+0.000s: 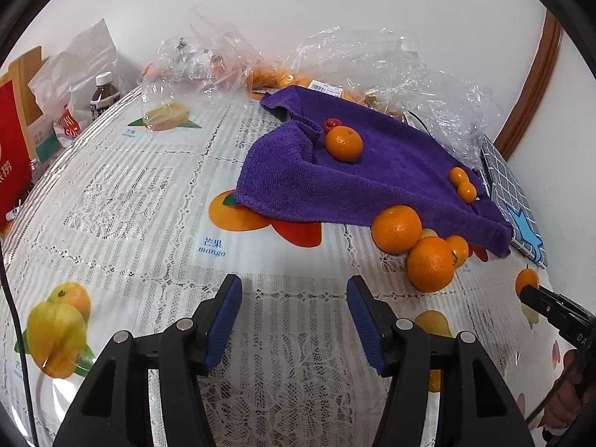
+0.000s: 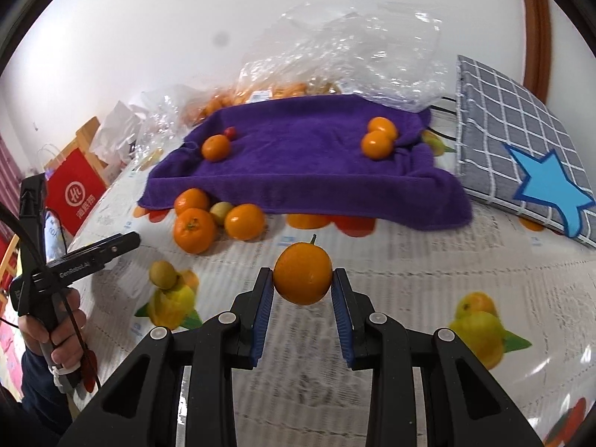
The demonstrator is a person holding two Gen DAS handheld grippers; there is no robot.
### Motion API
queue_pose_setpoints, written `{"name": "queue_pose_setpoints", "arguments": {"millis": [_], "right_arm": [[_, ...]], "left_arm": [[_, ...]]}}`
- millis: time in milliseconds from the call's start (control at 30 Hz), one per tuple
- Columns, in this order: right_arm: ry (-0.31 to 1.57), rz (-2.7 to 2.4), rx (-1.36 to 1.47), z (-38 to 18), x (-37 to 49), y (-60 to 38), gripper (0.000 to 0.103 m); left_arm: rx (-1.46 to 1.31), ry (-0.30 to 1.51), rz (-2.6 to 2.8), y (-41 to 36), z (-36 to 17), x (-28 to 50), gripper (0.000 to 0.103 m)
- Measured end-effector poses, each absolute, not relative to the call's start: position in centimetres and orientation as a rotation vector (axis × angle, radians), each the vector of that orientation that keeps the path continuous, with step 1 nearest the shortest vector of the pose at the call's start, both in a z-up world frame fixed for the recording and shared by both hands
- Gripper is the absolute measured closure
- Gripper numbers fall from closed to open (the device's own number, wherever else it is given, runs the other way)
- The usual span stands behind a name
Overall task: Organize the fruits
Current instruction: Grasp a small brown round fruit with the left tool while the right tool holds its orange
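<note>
My right claw (image 2: 302,285) pinches a small orange (image 2: 302,273) between its blue ribbed pads (image 2: 263,313), stem pointing away from me, the fruit clear of the table (image 2: 409,260). Past its tips I have open tablecloth up to the near hem of the purple towel (image 2: 309,171), which lies crumpled straight ahead. To the far right a grey checked cushion (image 2: 495,123) with a blue star blocks that side. Ahead and left, a cluster of oranges (image 2: 212,219) sits against the towel's hem, a pale yellowish fruit wedged among them, and a greenish fruit (image 2: 162,275) lies alone nearer me. On the towel rest one orange (image 2: 216,147) beside a tiny red fruit at far left and two touching oranges (image 2: 380,138) at far right.

My left claw (image 1: 294,320) stands spread with nothing between its pads, bare cloth under it and roomy space ahead up to the towel. A hand (image 2: 56,327) grips its handle.

The table is covered in a glossy, lace-patterned plastic cloth printed with fruit. Behind the towel crinkled clear bags (image 2: 354,48) hold more oranges against a white wall. Far left of the left claw stand a dark bottle (image 1: 104,93), white bags and a red bag (image 1: 13,141).
</note>
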State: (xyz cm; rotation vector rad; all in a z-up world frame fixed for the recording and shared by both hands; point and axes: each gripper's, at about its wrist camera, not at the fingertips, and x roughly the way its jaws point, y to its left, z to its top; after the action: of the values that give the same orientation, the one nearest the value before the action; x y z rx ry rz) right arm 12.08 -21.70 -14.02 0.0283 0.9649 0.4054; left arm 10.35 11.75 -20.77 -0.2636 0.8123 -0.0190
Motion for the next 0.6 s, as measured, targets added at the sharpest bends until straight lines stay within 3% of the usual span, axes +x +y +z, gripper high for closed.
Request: {"name": "queue_pose_setpoints", "arguments": {"millis": [600], "right_arm": [[0.957, 0.333, 0.093, -14.7, 12.4, -25.2, 0.071]], "left_arm": [[-0.284, 0.784, -0.095, 11.3, -20.3, 9.6, 0.047]]}}
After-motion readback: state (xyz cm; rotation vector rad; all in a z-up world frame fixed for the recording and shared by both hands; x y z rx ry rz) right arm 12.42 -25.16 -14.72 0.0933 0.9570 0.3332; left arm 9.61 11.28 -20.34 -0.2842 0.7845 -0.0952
